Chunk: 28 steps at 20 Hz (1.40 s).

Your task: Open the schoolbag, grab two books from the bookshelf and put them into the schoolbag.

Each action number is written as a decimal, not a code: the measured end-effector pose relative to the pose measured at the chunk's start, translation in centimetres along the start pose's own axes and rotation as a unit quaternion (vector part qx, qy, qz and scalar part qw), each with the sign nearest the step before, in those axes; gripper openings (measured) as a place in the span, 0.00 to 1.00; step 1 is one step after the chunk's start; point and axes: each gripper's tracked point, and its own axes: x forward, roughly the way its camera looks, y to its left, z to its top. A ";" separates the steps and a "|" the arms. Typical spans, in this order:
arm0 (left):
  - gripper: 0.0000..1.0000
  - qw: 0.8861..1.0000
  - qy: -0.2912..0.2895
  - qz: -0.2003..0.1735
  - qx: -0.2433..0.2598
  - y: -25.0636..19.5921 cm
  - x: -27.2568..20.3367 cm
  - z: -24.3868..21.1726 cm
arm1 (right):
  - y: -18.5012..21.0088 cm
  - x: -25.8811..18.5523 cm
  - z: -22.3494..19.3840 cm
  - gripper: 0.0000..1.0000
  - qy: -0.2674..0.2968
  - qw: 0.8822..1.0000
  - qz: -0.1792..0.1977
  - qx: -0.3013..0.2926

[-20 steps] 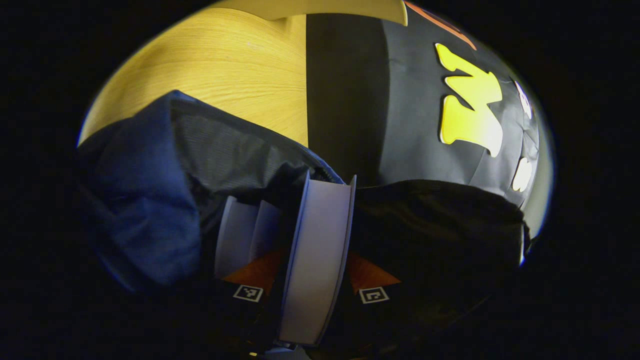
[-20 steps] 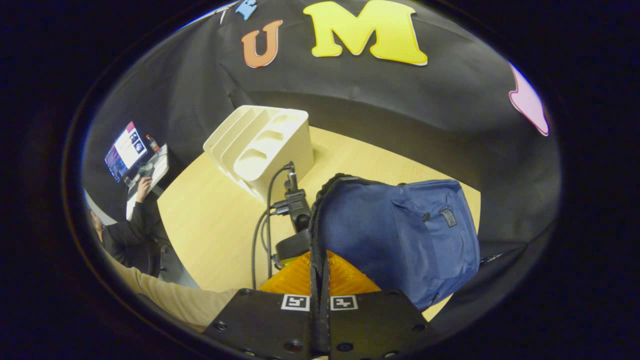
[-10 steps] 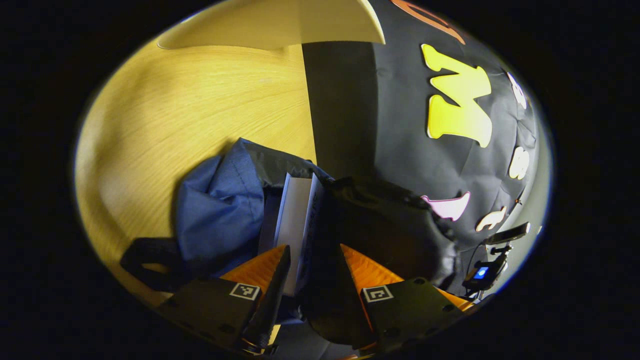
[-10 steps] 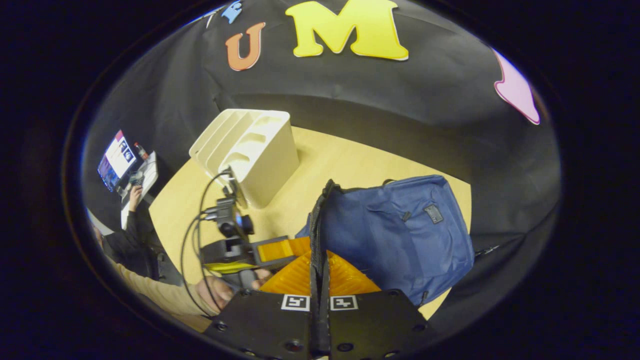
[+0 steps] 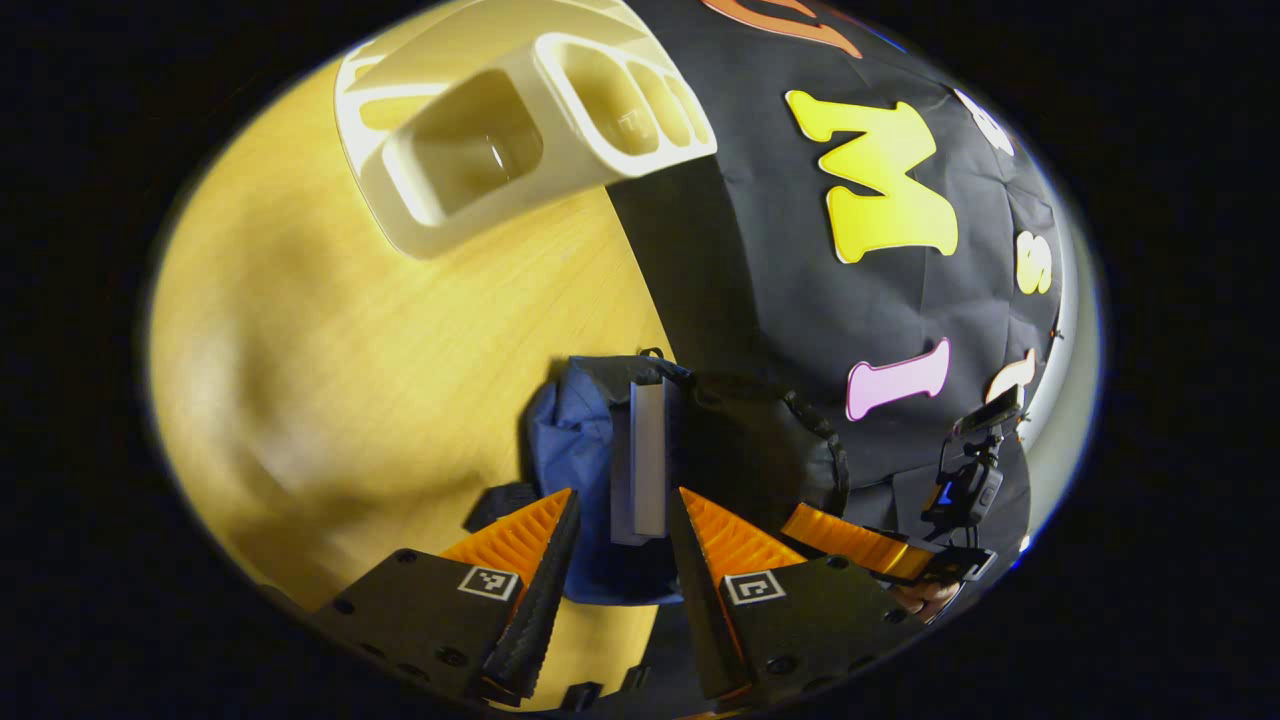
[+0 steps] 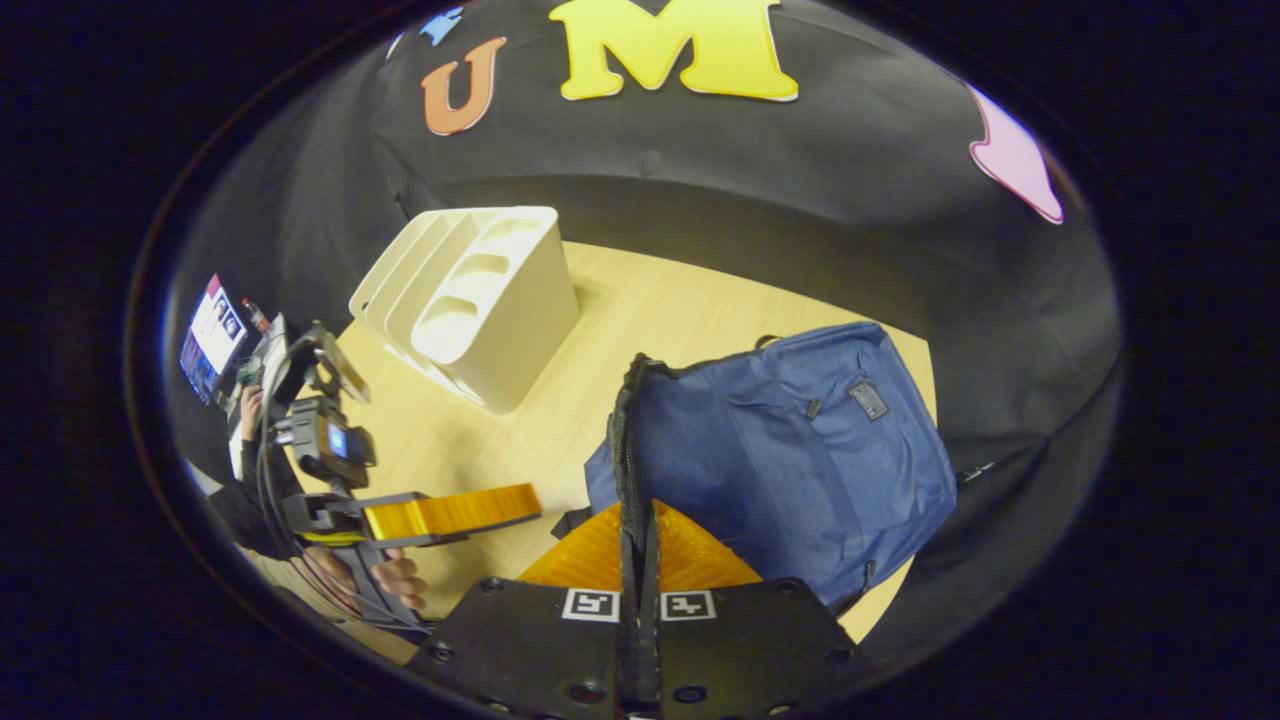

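Our right gripper point(image 6: 640, 560) is clamped on the schoolbag point(image 6: 790, 450) rim near the table's point(image 6: 650, 310) far edge — our left gripper point(image 5: 620, 560) gapes above the books point(image 5: 640, 460) inside.

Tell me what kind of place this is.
Likely a recording booth, not a home: black cloth wall, a lone wooden table with white bookshelf and blue schoolbag, someone at a monitor.

Books point(image 5: 640, 462) perhaps half-hidden in schoolbag point(image 5: 575, 445)

One schoolbag point(image 6: 800, 450); one bookshelf point(image 6: 480, 300); two books point(image 5: 640, 460) standing in the bag; one table point(image 5: 320, 350); two grippers point(image 5: 620, 560) point(image 6: 640, 560).
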 end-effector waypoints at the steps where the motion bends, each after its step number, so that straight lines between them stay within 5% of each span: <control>1: 0.60 1.000 -0.003 0.009 0.014 0.3 -1.4 0.7 | 0.2 0.2 -0.3 0.00 0.003 1.000 -0.005 0.004; 7: 0.60 0.989 -0.058 0.063 0.120 0.9 -8.9 7.6 | 1.3 1.2 -1.7 0.00 0.008 0.999 -0.042 0.033; 17: 0.60 0.944 -0.170 0.113 0.259 -0.8 -16.6 20.1 | 1.3 0.8 -3.2 0.00 0.000 0.994 -0.095 0.049; 18: 0.60 0.935 -0.181 0.125 0.279 -0.9 -17.1 21.3 | 1.2 0.7 -3.2 0.00 -0.001 0.994 -0.096 0.054; 19: 0.74 0.924 -0.189 0.132 0.306 -1.5 -17.4 22.2 | 1.2 0.6 -3.4 0.00 -0.003 0.994 -0.100 0.054; 20: 0.59 0.910 -0.195 0.135 0.339 -2.2 -17.6 23.0 | 1.2 0.5 -3.4 0.00 -0.005 0.993 -0.103 0.054; 25: 0.55 0.821 -0.212 0.214 0.486 -4.0 -18.9 27.2 | 1.3 0.5 -3.6 0.01 -0.014 0.991 -0.123 0.060; 28: 0.55 0.803 -0.213 0.221 0.511 -5.4 -19.9 27.6 | 1.4 0.4 -3.6 0.01 -0.026 0.988 -0.139 0.056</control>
